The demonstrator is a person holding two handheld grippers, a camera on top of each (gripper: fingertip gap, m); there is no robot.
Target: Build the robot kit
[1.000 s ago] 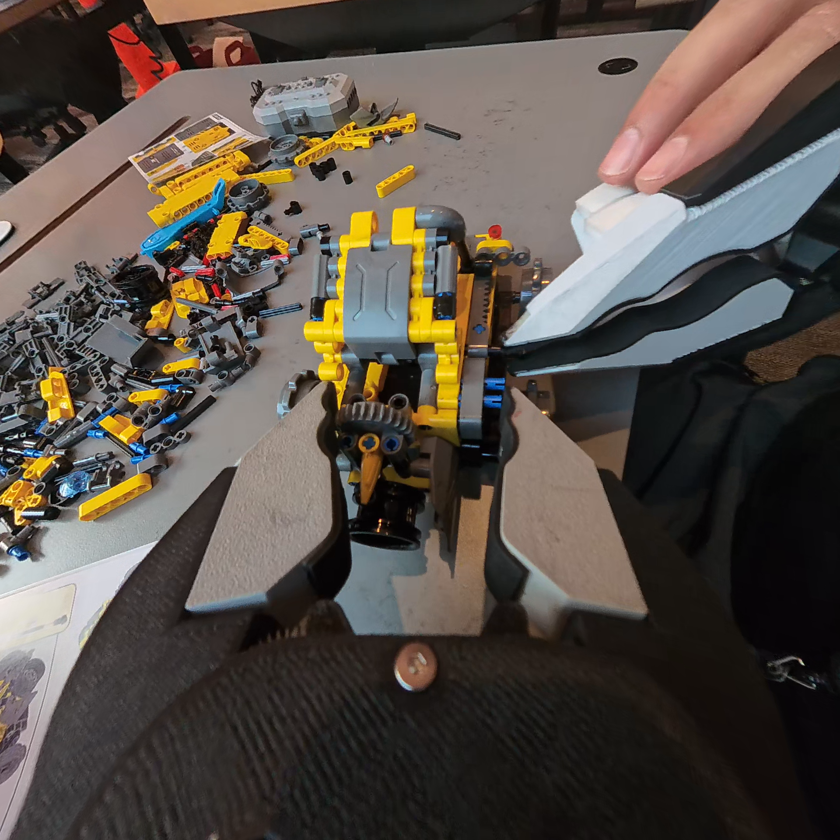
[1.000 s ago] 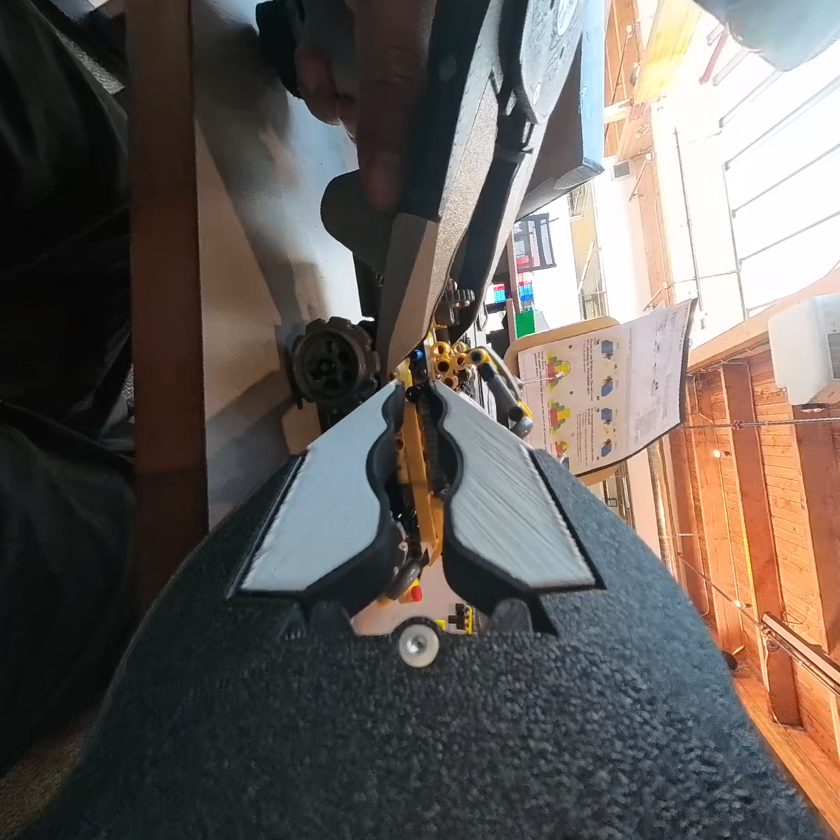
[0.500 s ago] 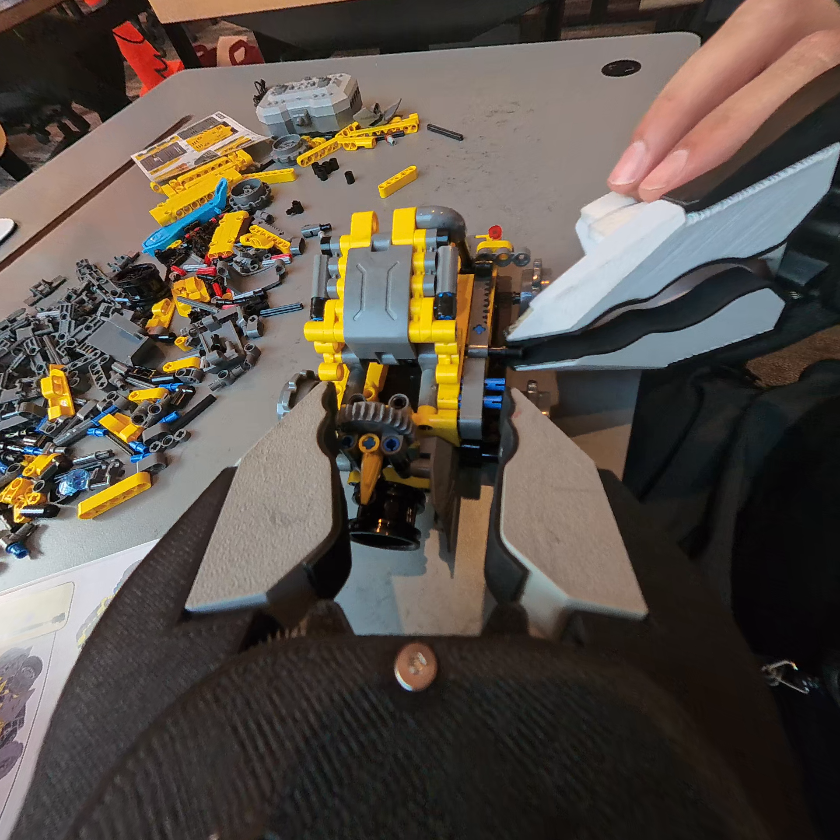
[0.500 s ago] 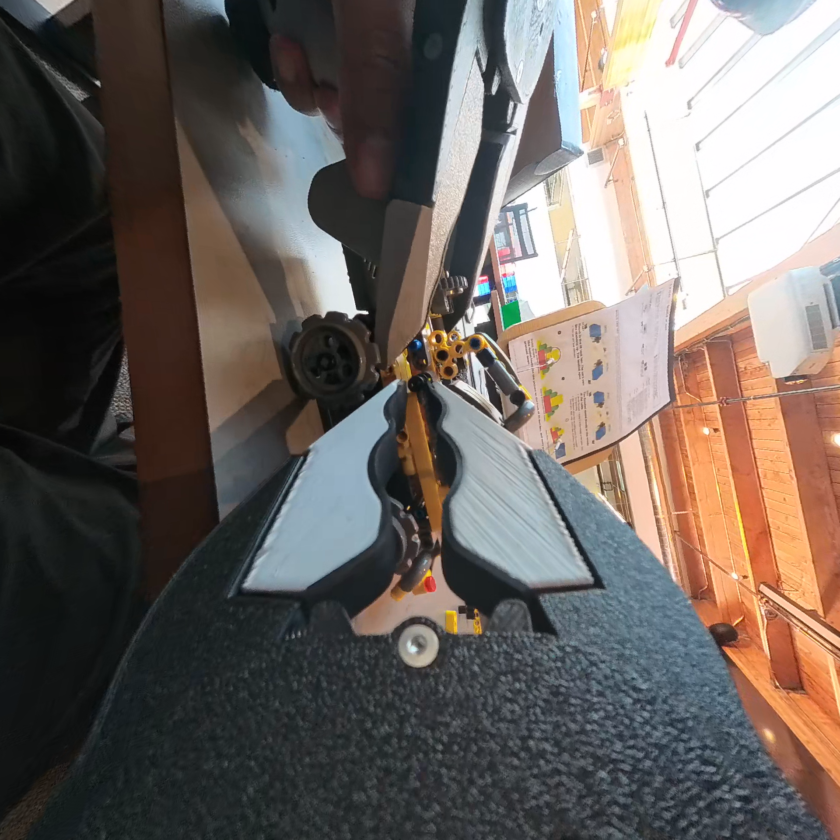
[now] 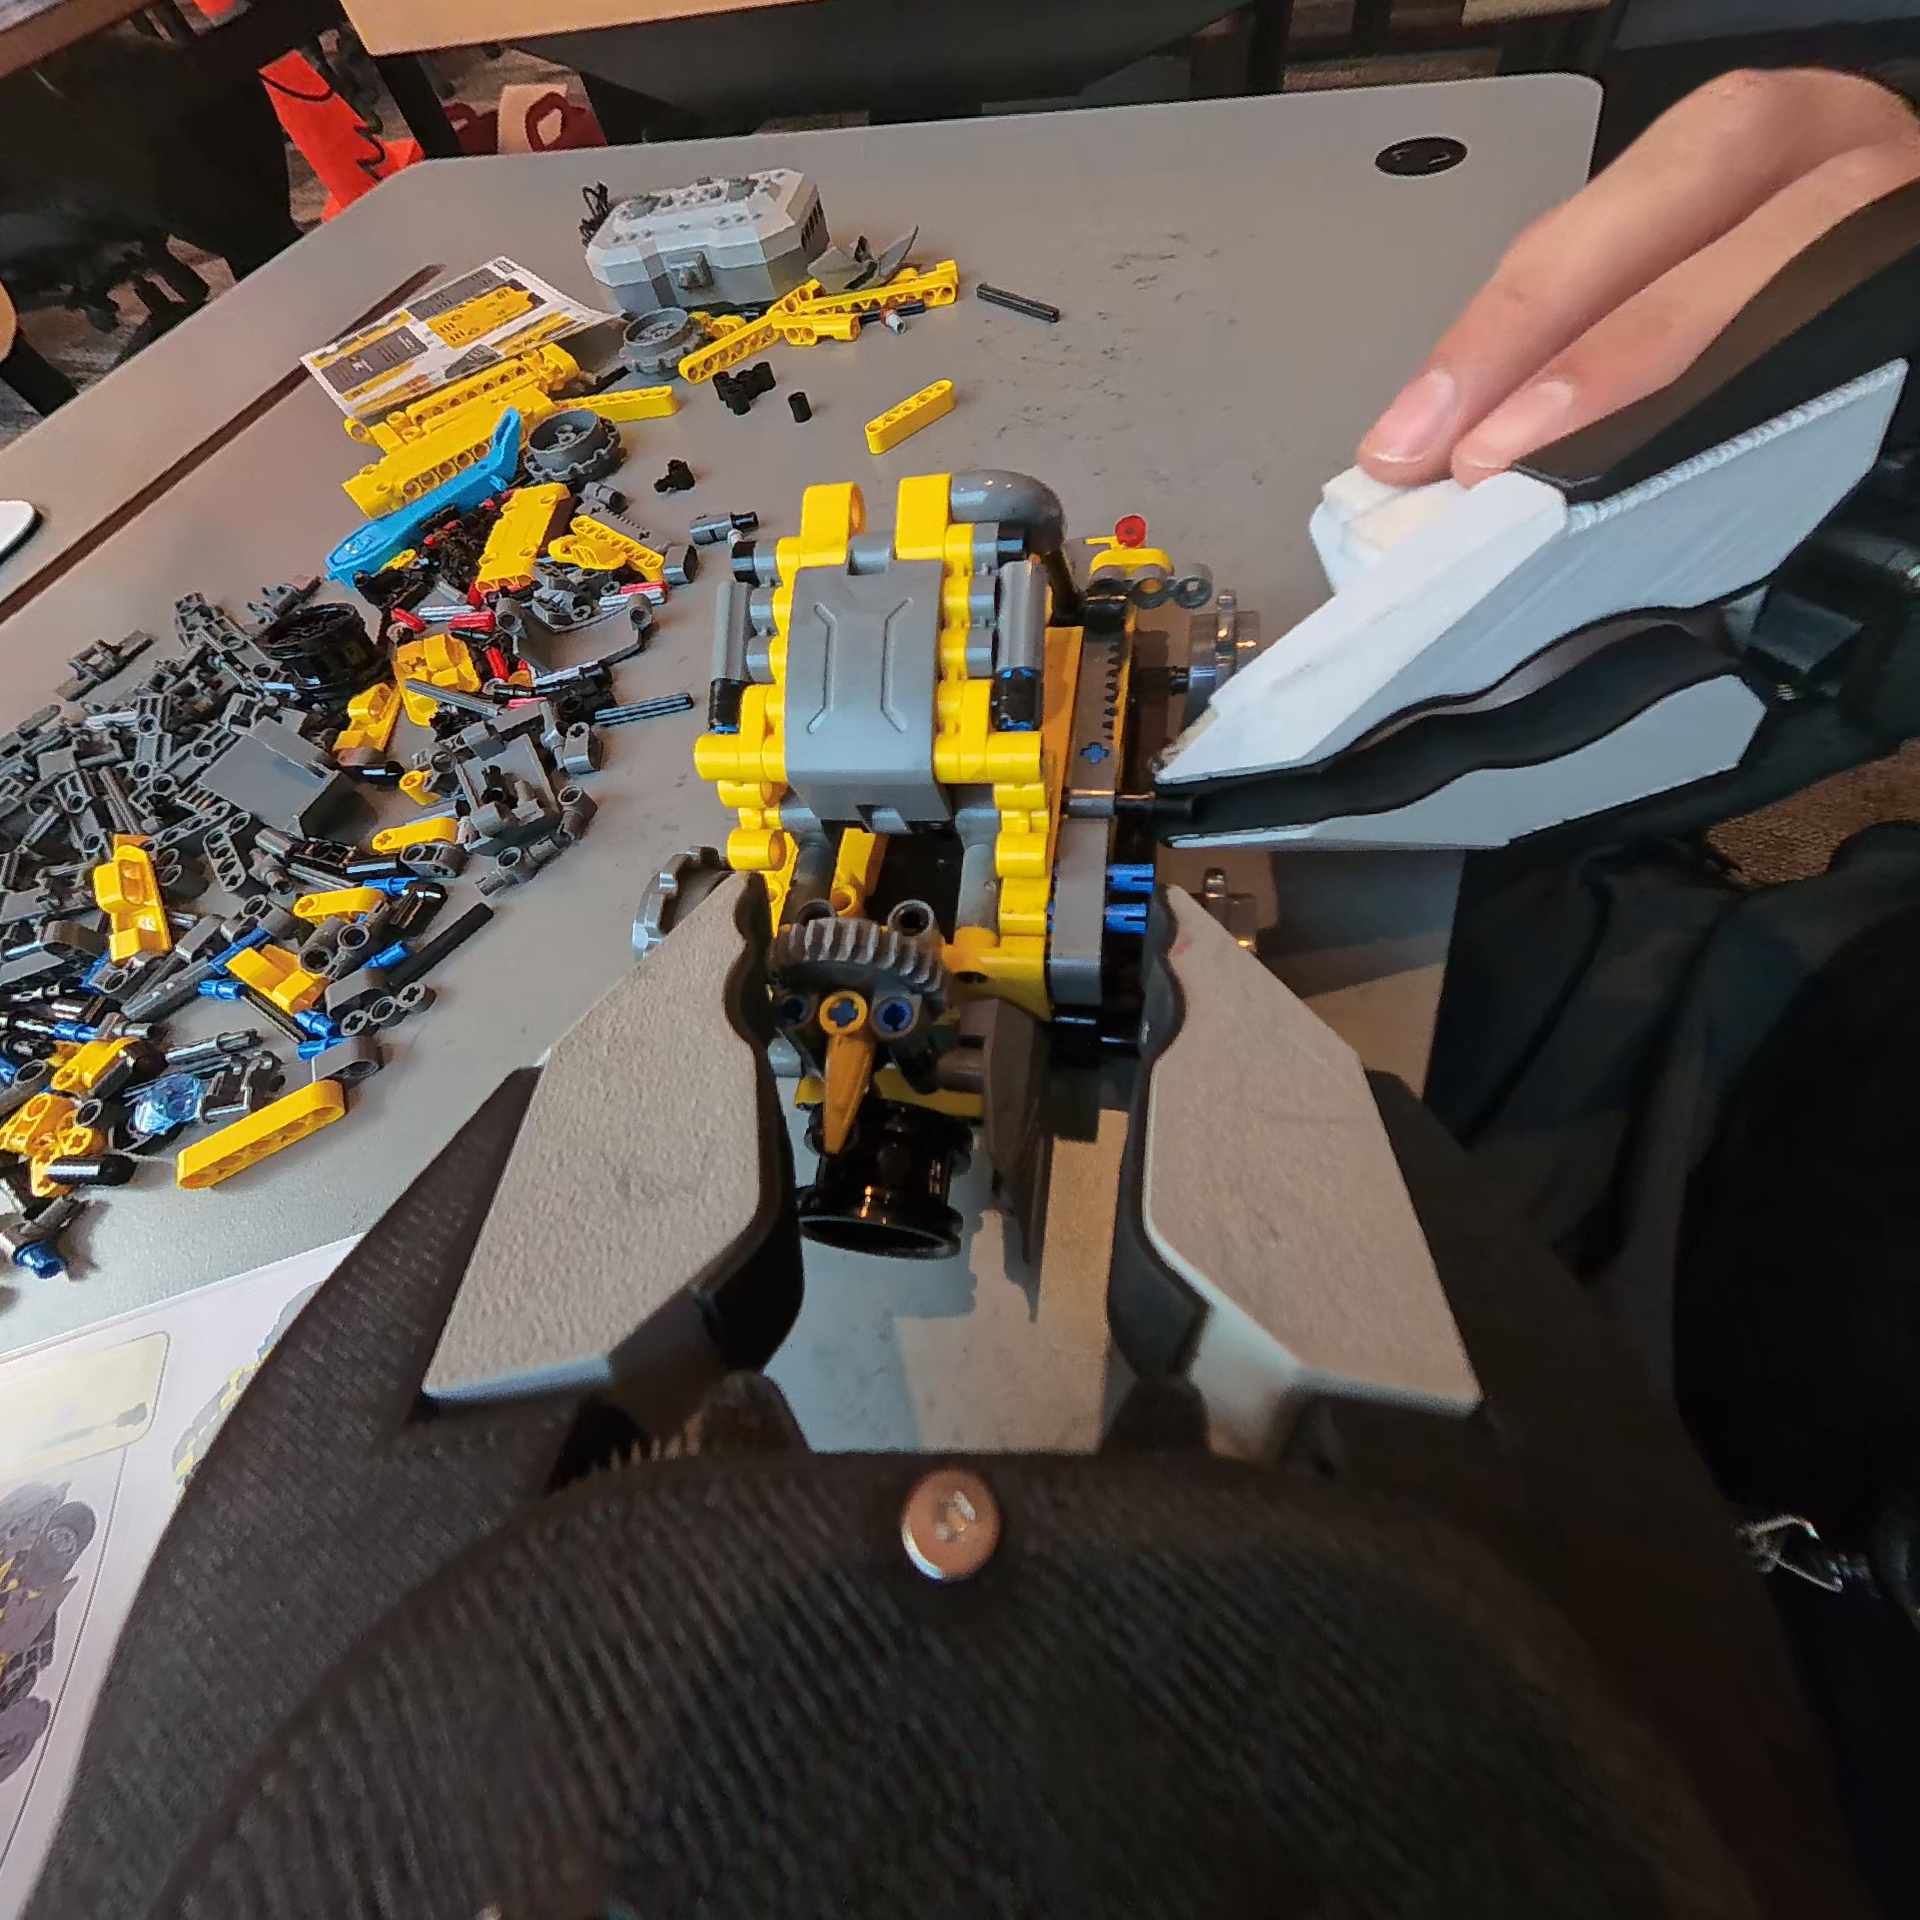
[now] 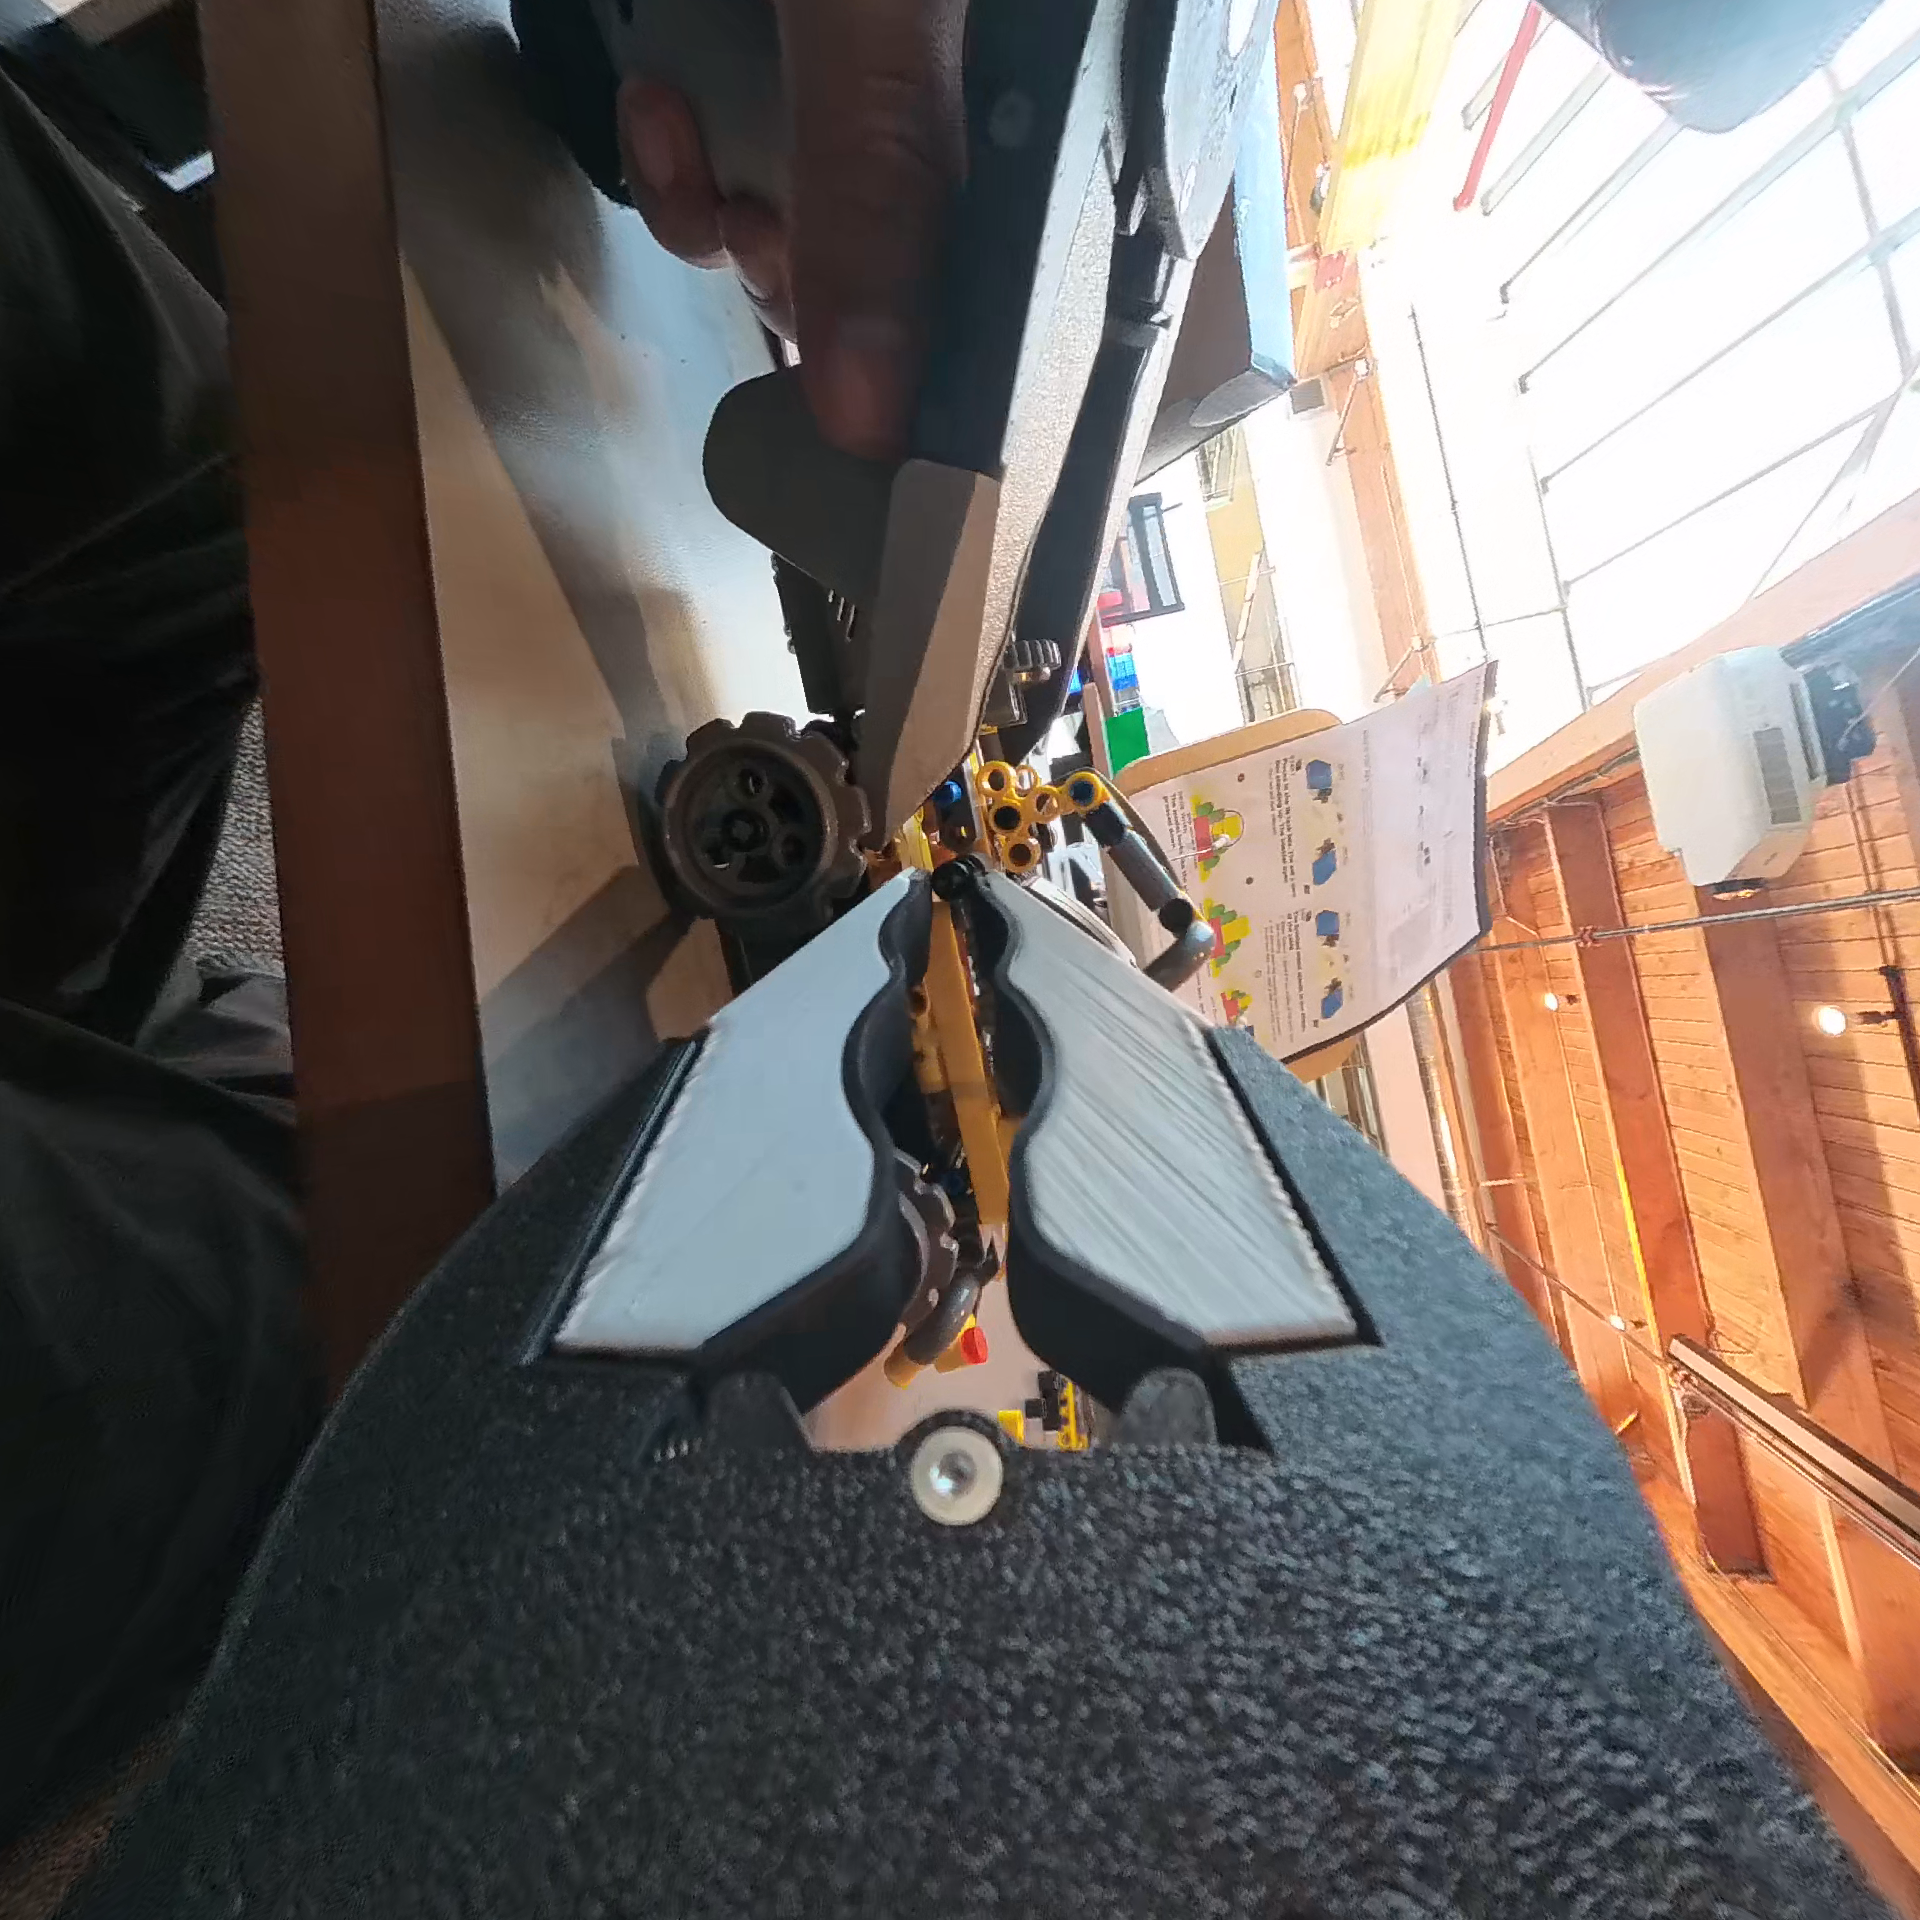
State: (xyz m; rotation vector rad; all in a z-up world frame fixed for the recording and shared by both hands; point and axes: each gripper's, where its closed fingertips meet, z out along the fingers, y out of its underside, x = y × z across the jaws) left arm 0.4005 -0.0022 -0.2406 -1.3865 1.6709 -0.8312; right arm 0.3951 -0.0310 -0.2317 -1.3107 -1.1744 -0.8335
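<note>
A half-built yellow and grey brick model (image 5: 862,707) stands on the grey table (image 5: 1195,260). My left gripper (image 5: 956,904) is shut on the model's near end, one grey finger on each side, just above a grey gear and a black hub. My right gripper (image 5: 1158,795), with white fingers and a hand (image 5: 1558,312) on top, comes in from the right. It is shut on a small black pin (image 5: 1136,801) at the model's right side. In the right wrist view the right gripper (image 6: 951,883) pinches the pin beside a dark wheel hub (image 6: 758,821), and a left gripper finger (image 6: 935,644) shows above.
Several loose yellow, grey, black and blue pieces (image 5: 260,831) lie over the table's left half. A grey box piece (image 5: 707,229) and a printed sheet (image 5: 447,332) lie at the back. An instruction booklet (image 5: 62,1455) lies near left. The table edge and dark fabric (image 5: 1662,1039) are at the right.
Both grippers keep their holds. The right gripper has only tilted slightly, and the model has not moved.
</note>
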